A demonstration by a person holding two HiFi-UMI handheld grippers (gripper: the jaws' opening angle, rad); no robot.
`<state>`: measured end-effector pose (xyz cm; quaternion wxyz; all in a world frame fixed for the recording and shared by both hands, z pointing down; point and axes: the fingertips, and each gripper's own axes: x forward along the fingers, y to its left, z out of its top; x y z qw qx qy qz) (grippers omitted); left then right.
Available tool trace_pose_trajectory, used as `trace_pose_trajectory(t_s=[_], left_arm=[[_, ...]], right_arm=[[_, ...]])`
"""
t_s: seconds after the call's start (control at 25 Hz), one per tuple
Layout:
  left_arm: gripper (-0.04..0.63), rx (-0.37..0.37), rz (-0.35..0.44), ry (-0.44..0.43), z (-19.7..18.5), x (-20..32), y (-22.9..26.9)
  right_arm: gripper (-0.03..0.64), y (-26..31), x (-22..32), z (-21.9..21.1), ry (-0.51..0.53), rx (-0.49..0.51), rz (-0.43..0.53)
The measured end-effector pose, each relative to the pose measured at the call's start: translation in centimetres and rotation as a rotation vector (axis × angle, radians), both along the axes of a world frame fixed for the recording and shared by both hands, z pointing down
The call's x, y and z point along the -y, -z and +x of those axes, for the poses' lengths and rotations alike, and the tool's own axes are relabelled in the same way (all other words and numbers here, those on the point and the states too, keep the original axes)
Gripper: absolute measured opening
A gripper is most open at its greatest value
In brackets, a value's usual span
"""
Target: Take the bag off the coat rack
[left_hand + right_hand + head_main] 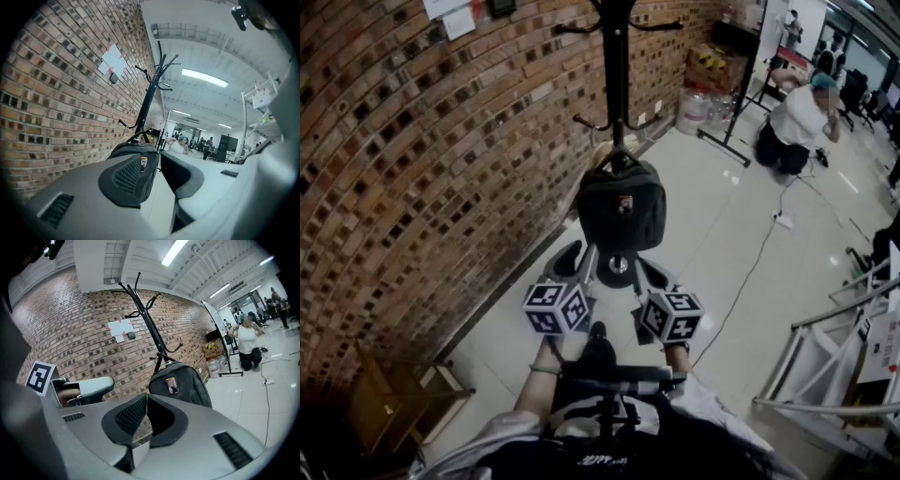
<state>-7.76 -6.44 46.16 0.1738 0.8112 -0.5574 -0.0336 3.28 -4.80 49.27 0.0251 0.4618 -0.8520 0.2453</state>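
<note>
A dark grey bag [622, 206] hangs by its top handle from a low hook of the black coat rack [617, 84], which stands close to the brick wall. In the head view both grippers are held just below the bag, apart from it. The left gripper [574, 253] is under its left edge and the right gripper [649, 269] under its right edge. The left gripper view shows the bag [137, 149] straight ahead, past the left gripper [151, 157], whose jaws stand a little apart, empty. In the right gripper view, the right gripper [146, 397] has its pads meeting, with the bag [183, 380] beyond.
The brick wall [422, 169] runs along the left. A low wooden shelf [394, 403] stands by it near me. A metal frame [825, 356] is at the right, and a cable [759, 262] crosses the floor. A person [797, 112] kneels far back by a black stand [736, 103].
</note>
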Motion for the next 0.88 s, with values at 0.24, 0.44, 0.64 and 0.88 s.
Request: trace_pose_trajectory(t_s=[0.24, 0.44, 0.64, 0.88], left_arm=[[0.126, 0.04, -0.002, -0.058, -1.7, 7.3, 0.7], [0.126, 0.117, 0.001, -0.145, -1.8, 14.1, 0.9], [0.126, 0.264, 0.02, -0.245, -0.6, 19.8, 0.5], [0.126, 0.358, 0.012, -0.336, 1.2, 22.8, -0.7]], right_arm=[[0.014, -0.2, 5.8, -0.9, -0.055, 0.002, -0.011], [0.014, 0.3, 10.8, -1.7, -0.094, -0.008, -0.011], [0.014, 0.1, 13.9, -1.1, -0.147, -0.023, -0.015], [0.014, -0.1, 16.1, -0.6, -0.176, -0.038, -0.025]])
